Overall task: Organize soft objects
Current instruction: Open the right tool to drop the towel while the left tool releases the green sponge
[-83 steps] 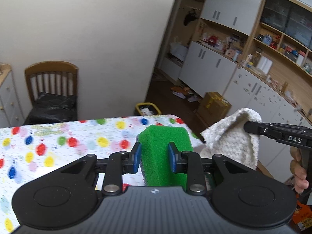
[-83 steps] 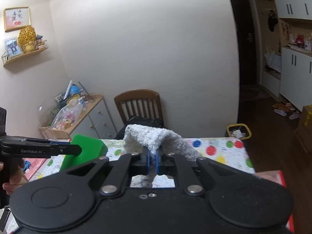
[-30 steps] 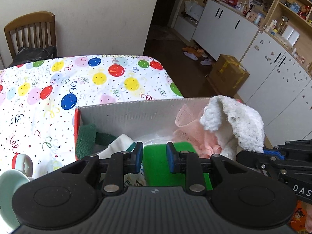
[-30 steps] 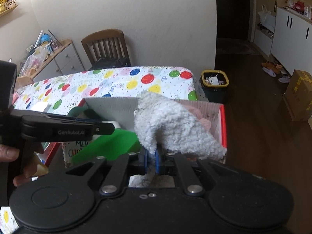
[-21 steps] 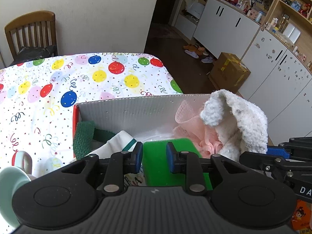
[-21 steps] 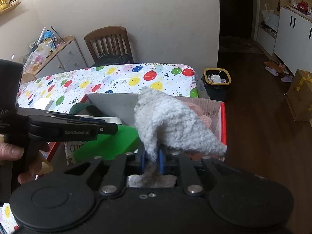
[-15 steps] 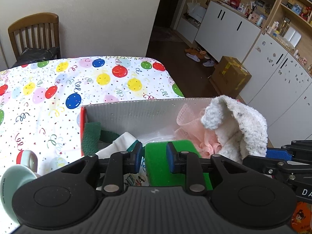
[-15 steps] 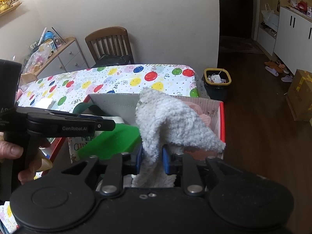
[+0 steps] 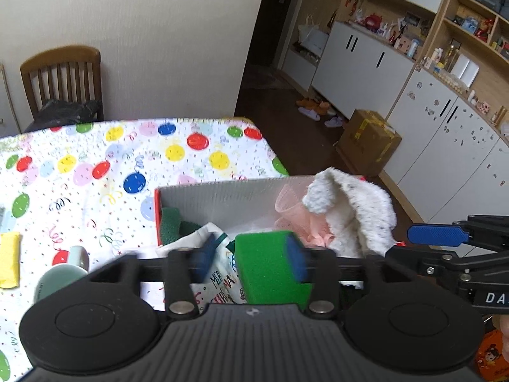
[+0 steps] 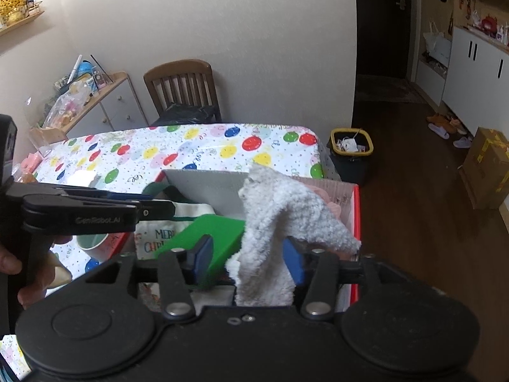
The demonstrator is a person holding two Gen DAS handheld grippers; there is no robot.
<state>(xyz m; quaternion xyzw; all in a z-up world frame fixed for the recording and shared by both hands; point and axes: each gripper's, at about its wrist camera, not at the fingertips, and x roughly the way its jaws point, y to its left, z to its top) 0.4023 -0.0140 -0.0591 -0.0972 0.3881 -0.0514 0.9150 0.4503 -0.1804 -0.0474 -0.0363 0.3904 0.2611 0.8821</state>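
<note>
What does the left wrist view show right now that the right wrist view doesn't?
Only the left wrist view shows the yellow sponge at the table's left edge and the wall shelves. Only the right wrist view shows the yellow-rimmed bin on the floor and the cluttered sideboard. Both show the box, the green sponge and the white fluffy cloth in it. The left gripper and right gripper have just been opening, their pads spread apart, the sponge and cloth lying loose between them.
</note>
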